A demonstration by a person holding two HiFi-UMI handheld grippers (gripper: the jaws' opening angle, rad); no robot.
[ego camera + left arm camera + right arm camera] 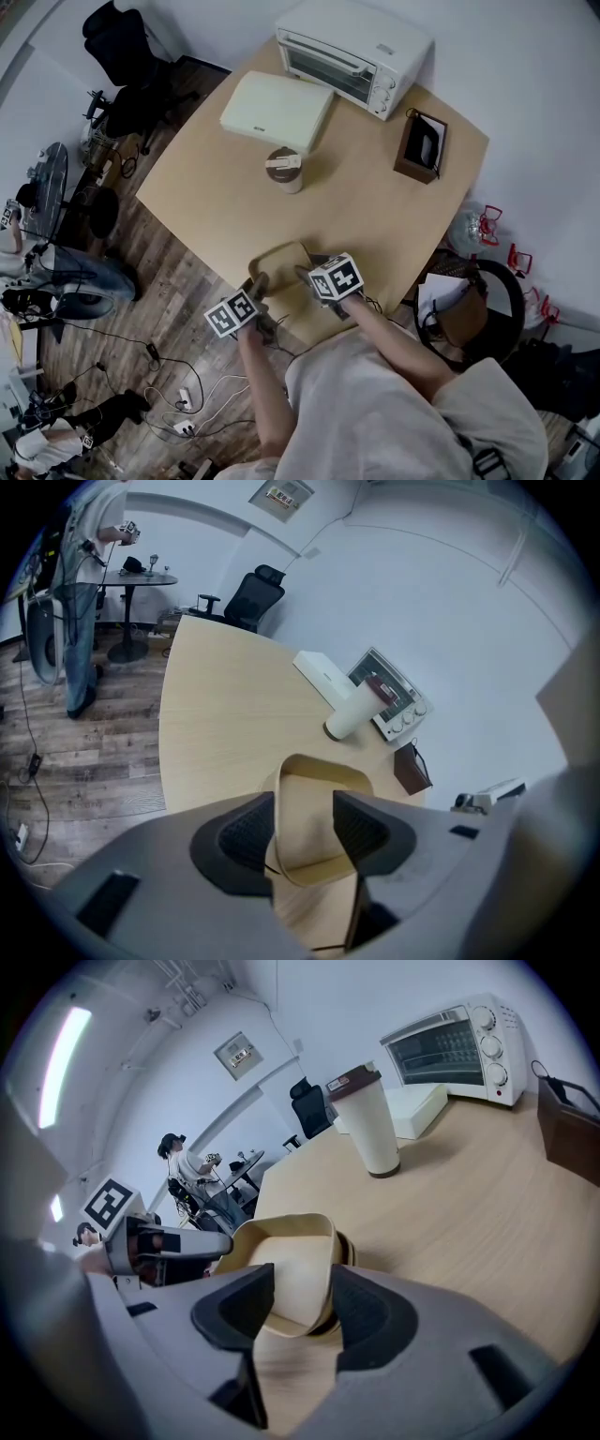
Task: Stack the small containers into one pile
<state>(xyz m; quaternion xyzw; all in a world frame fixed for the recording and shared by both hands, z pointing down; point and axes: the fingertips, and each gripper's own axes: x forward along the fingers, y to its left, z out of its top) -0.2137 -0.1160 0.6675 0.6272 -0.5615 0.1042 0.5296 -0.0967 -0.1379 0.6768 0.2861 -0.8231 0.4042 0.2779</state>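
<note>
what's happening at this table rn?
A person works a gripper in each hand at the near edge of the table. The left gripper and right gripper each straddle a wall of the same tan container, jaws apart, not pinching it. A darker rim shows under it, so it seems nested on another container. The lidded cup and toaster oven stand farther back.

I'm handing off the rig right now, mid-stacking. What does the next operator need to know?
Left claw: open, the tan container between its pads, not clamped.
Right claw: open, around the same container.
Things: the tan container sits nested in a darker container near the table's front edge.
Done: the pile looks made; no other loose small container shows.
Left: probably back both claws off and check that the pile sits straight.
</note>
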